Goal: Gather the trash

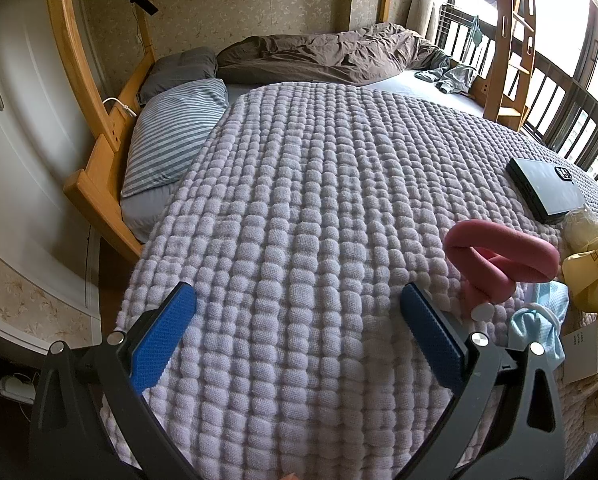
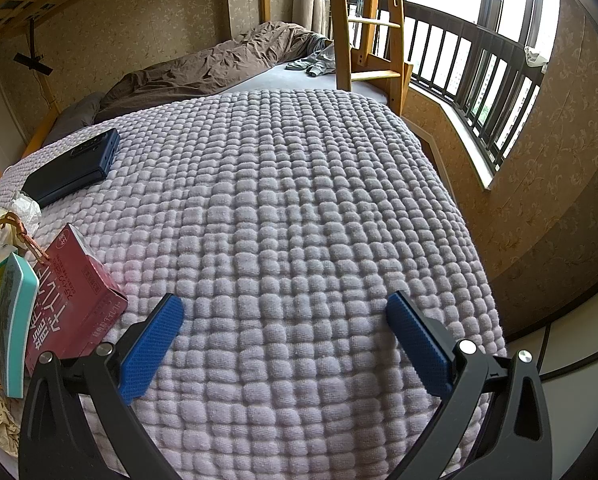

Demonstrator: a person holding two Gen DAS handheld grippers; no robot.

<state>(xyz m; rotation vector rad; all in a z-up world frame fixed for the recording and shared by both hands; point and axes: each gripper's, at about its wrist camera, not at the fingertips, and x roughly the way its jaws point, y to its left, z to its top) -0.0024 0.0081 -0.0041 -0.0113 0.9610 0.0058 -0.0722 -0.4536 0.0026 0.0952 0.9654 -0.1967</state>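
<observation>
Left hand-held gripper: jaws apart, empty, over bed blanket. Right hand-held gripper: likewise. Trash at blanket's near edge: crumpled blue mask, red box, teal box.

pillows 2 | black box 1 | red box 1 | face mask 1

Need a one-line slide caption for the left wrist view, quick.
Open left gripper above the quilted blanket, crumpled blue face mask beside its right finger.
</observation>
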